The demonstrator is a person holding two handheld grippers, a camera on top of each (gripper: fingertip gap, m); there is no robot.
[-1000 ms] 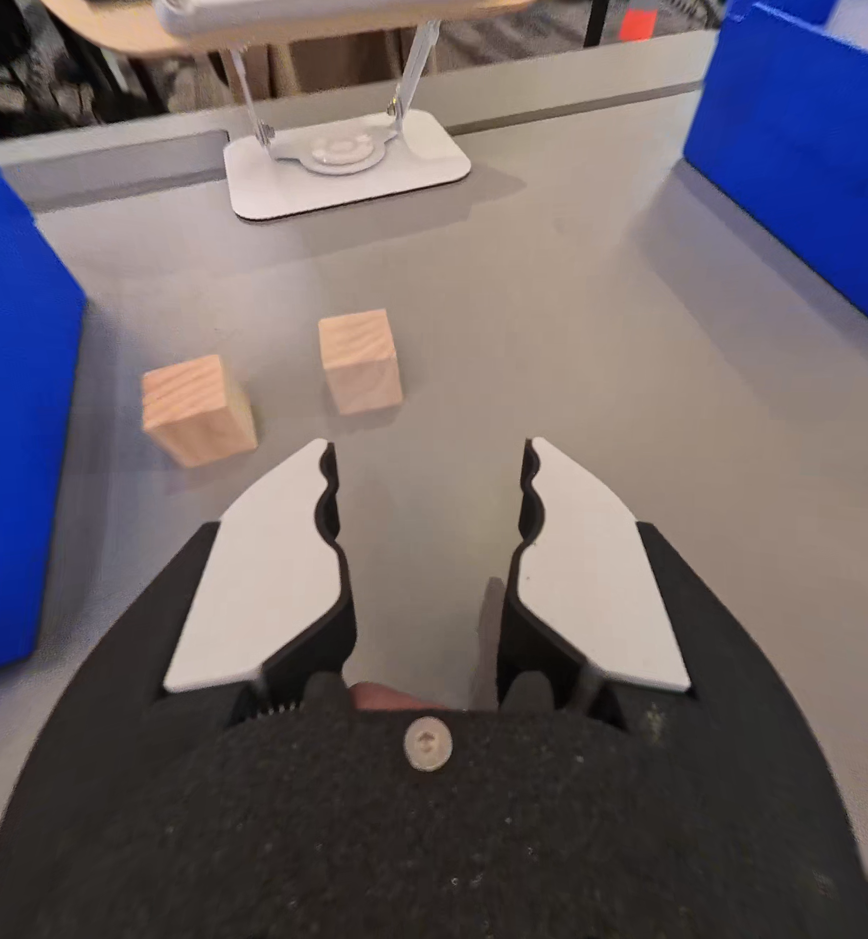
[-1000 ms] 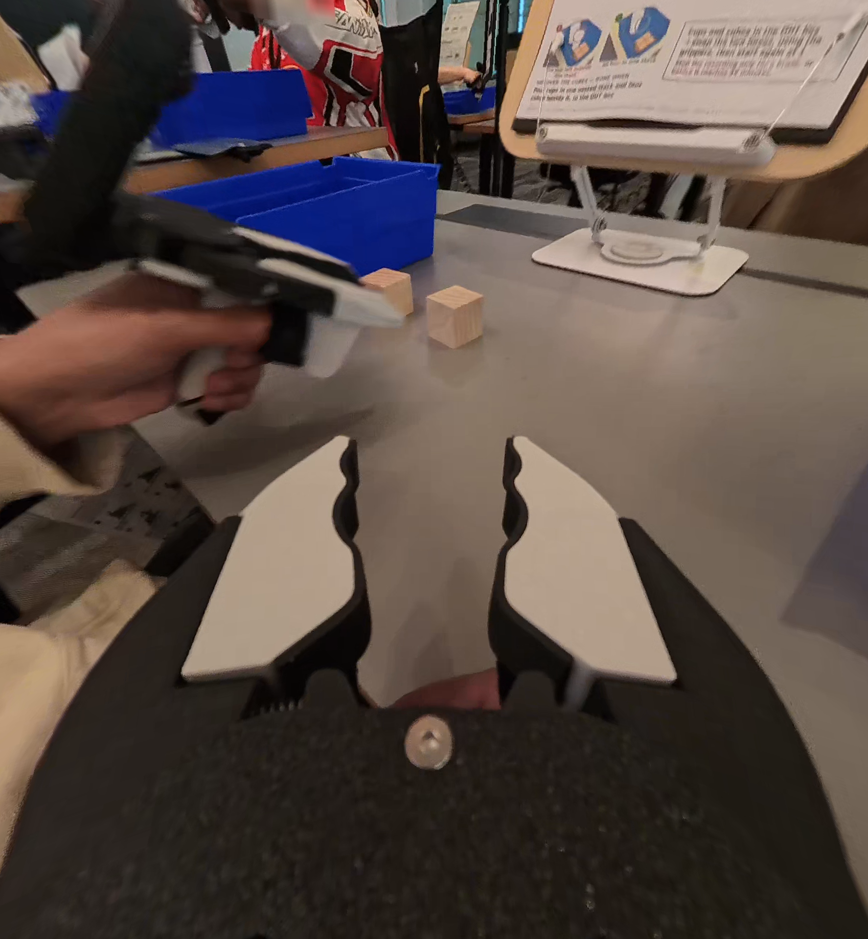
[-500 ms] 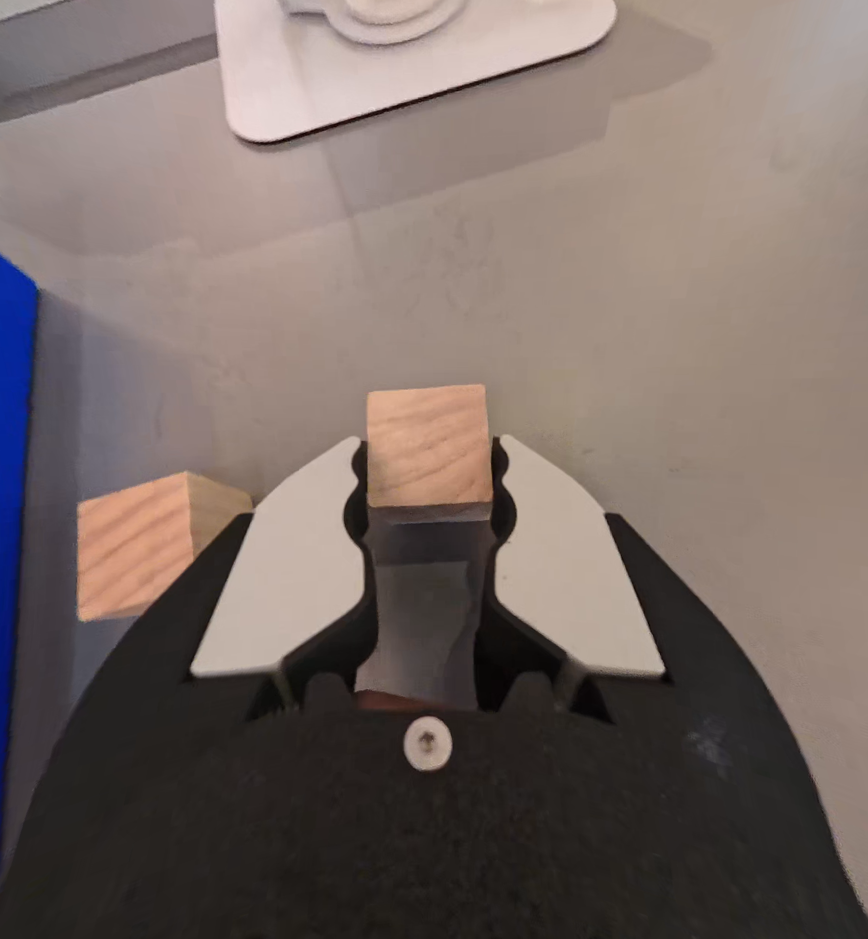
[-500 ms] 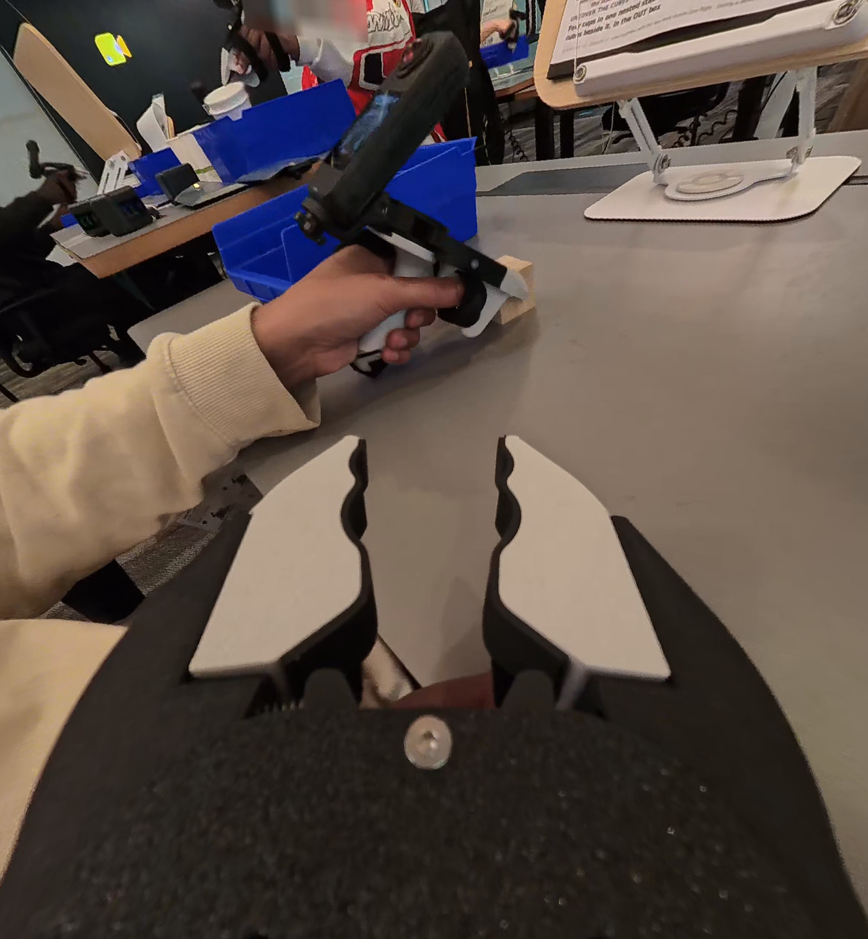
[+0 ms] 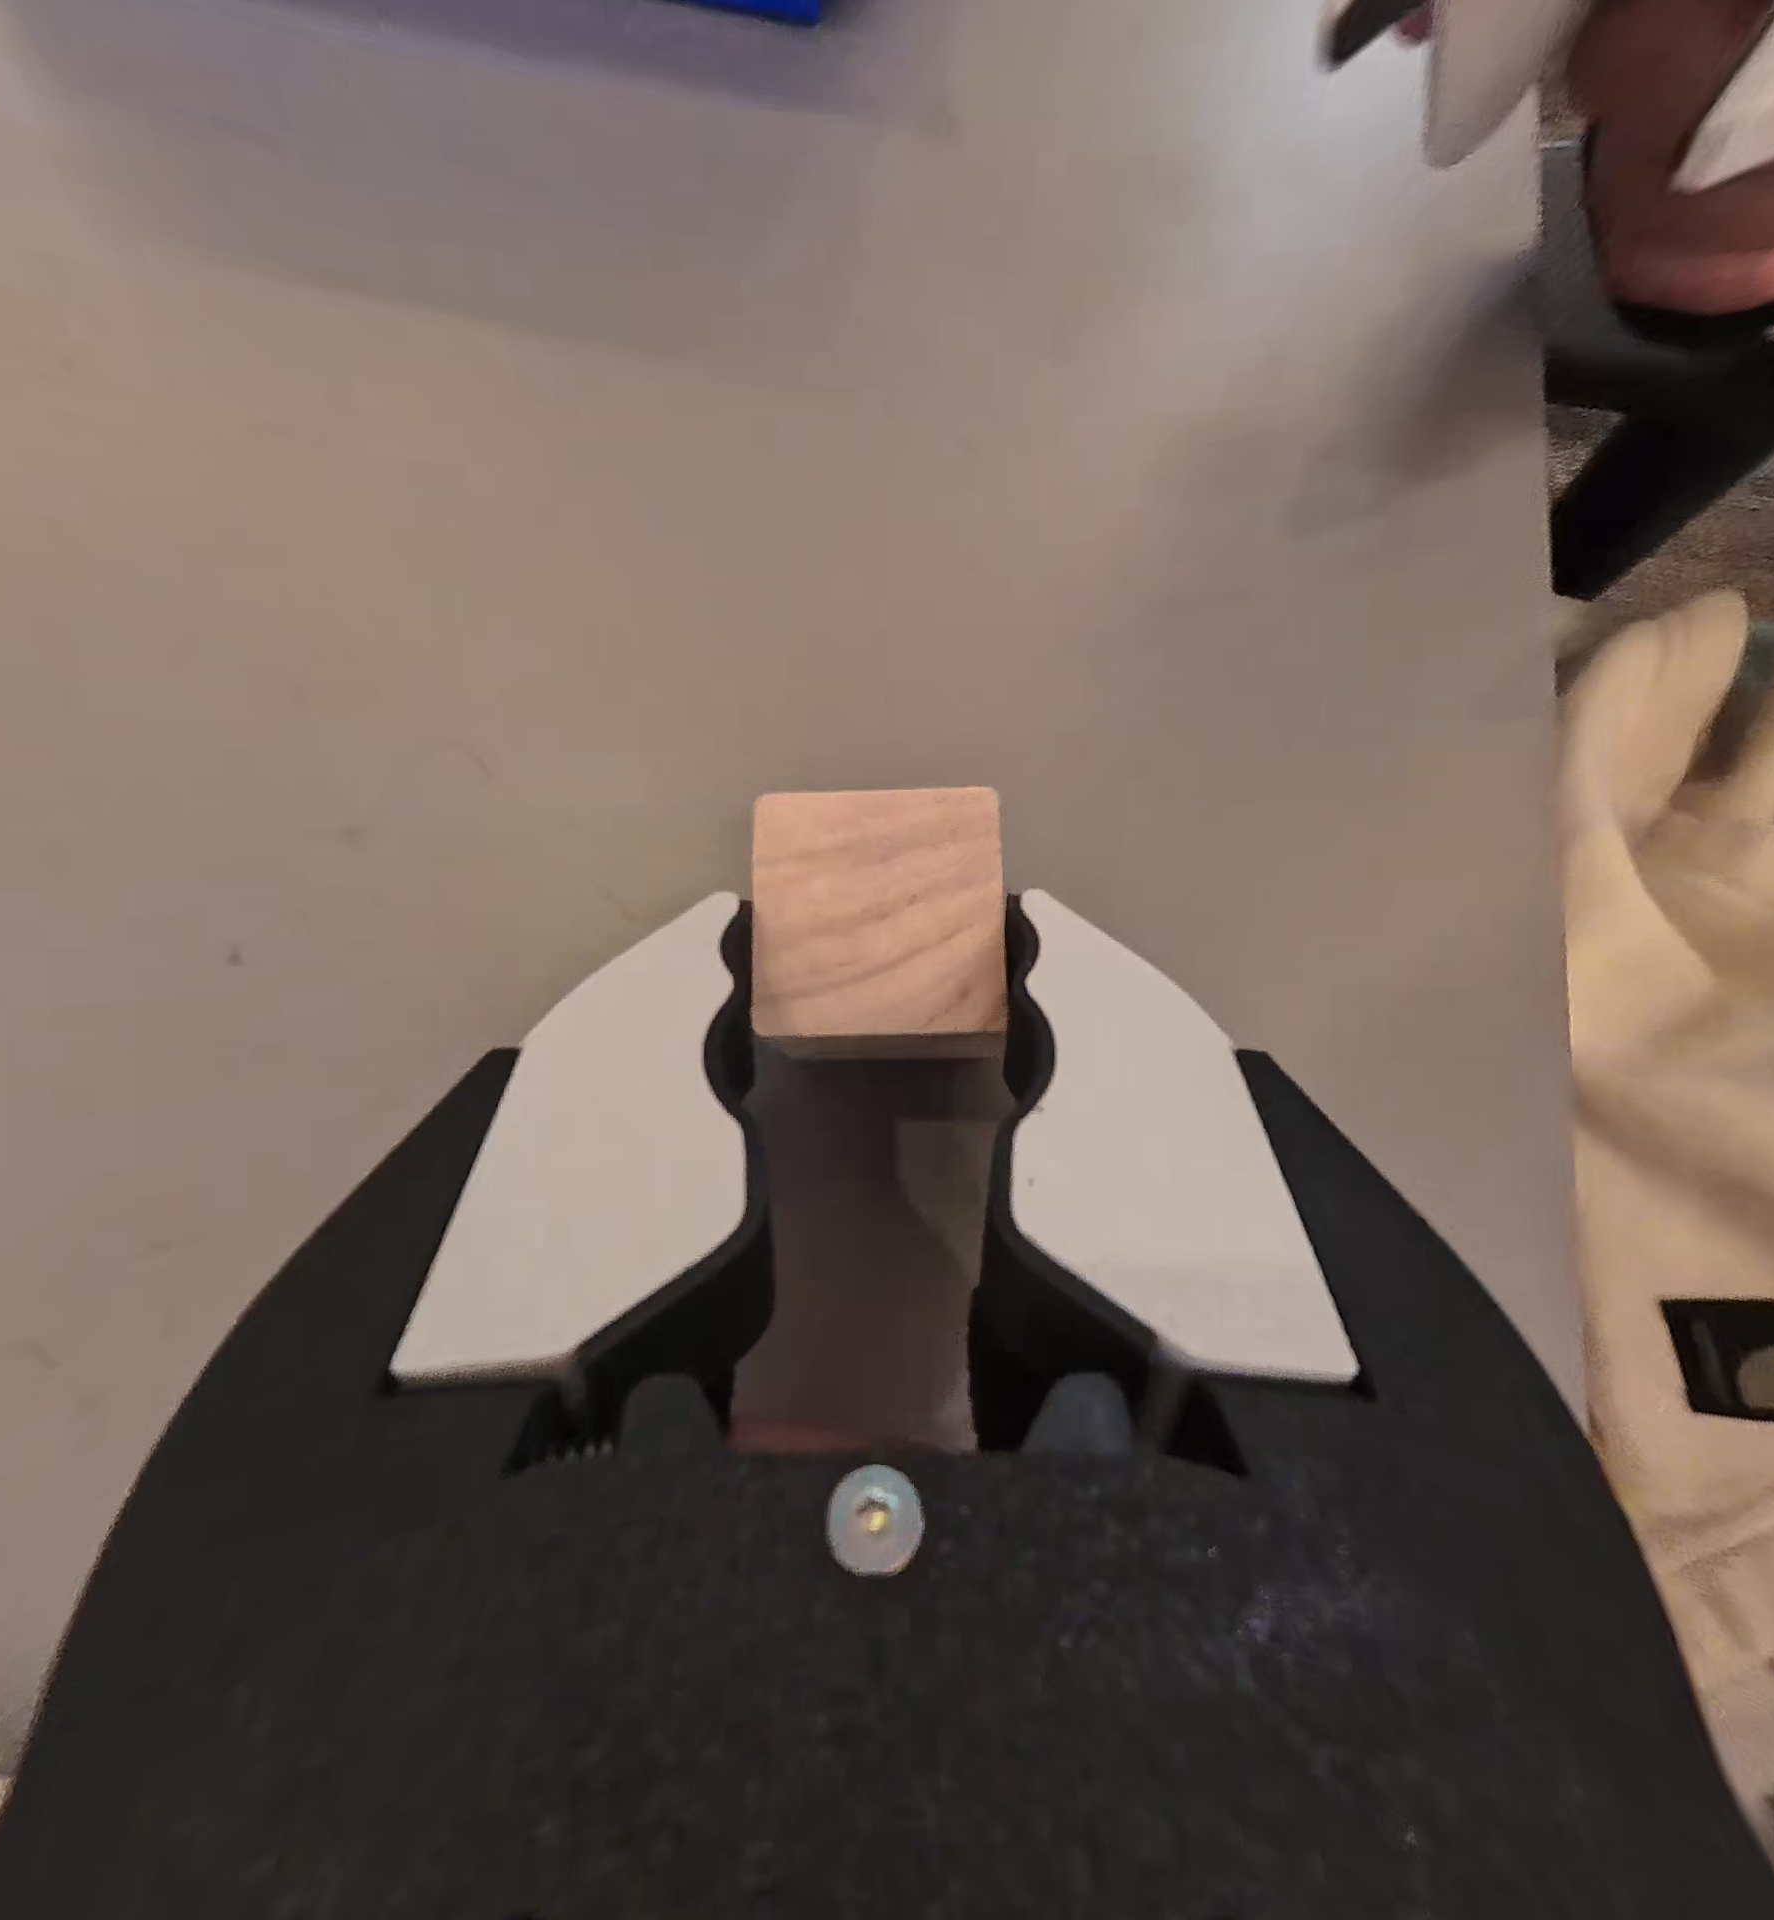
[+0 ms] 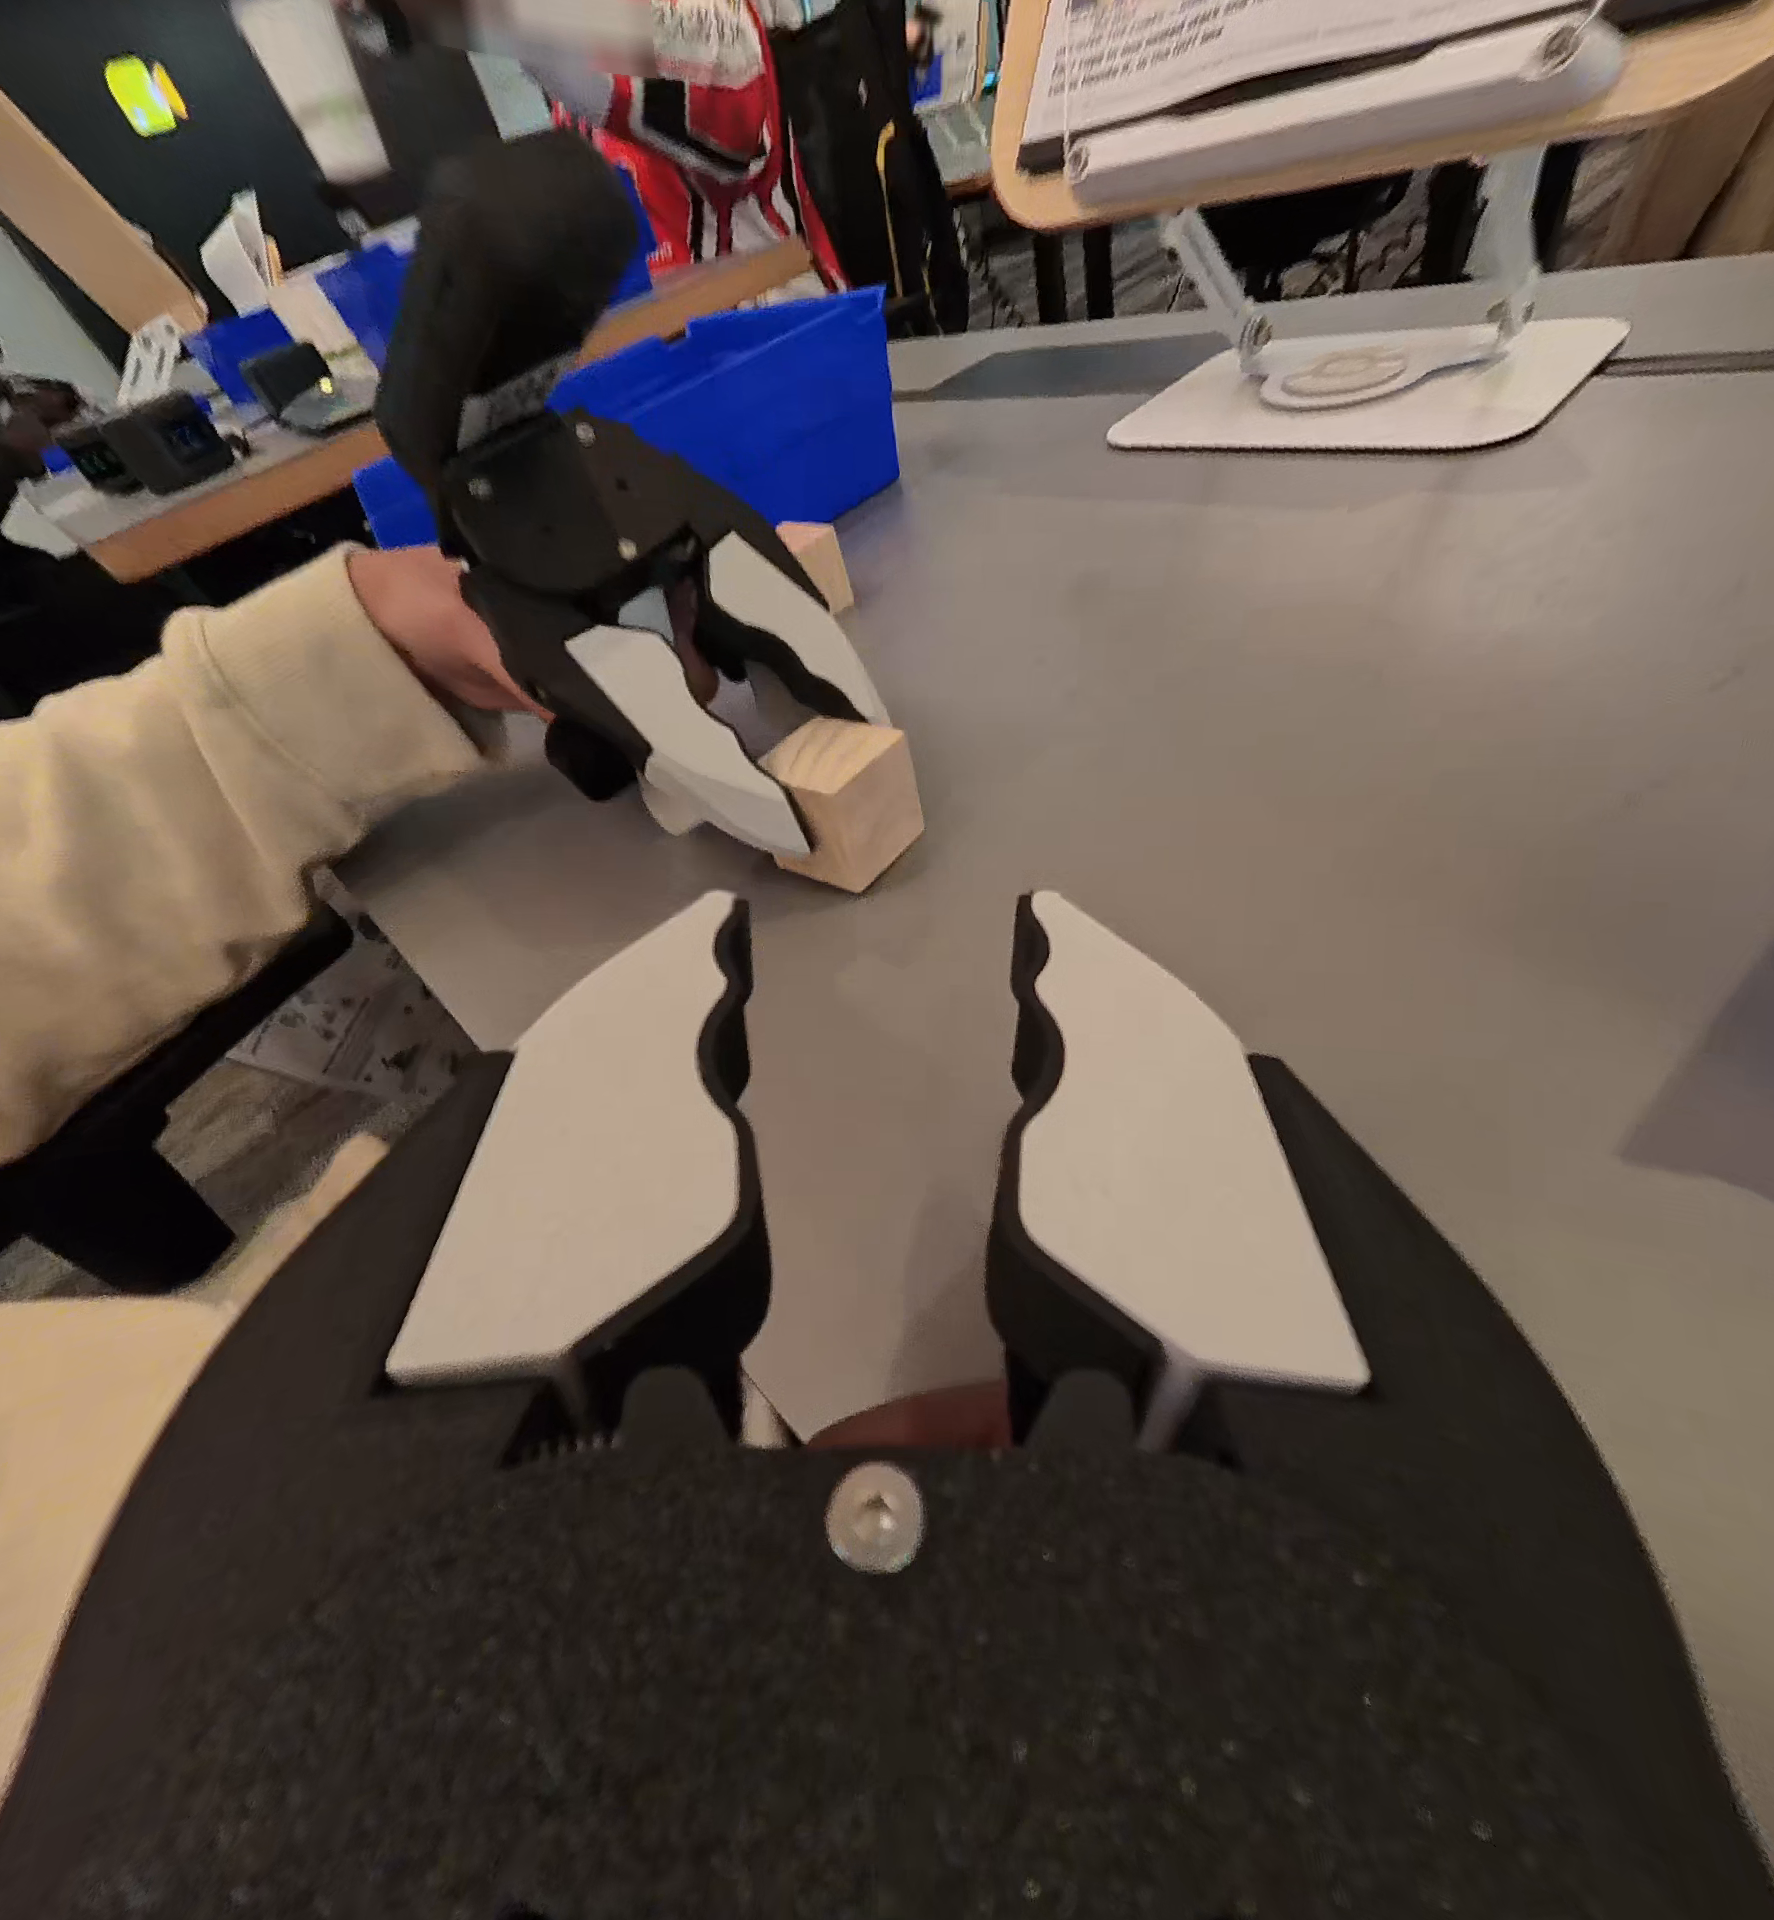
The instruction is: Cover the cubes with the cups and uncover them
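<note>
My left gripper (image 5: 875, 920) is shut on a pale wooden cube (image 5: 875, 925), gripped at its two sides. In the right wrist view the left gripper (image 6: 836, 779) holds this cube (image 6: 857, 810) low at the grey table (image 6: 1278, 779), near its left edge. A second wooden cube (image 6: 823, 561) sits behind it, beside a blue bin (image 6: 758, 416). My right gripper (image 6: 878, 914) is open and empty, just short of the held cube. It also shows blurred in the left wrist view (image 5: 1600, 104). No cups are in view.
A white stand base (image 6: 1371, 384) carrying a tilted board stands at the table's far side. The table edge (image 5: 1548, 727) runs close on the right of the left gripper, with a person's cream clothing (image 5: 1714, 1039) beyond it. Other tables and people are behind.
My left gripper closed on one cube and carried it away from the blue bin toward the table's near edge. The other cube stayed put. My right gripper stayed open.
</note>
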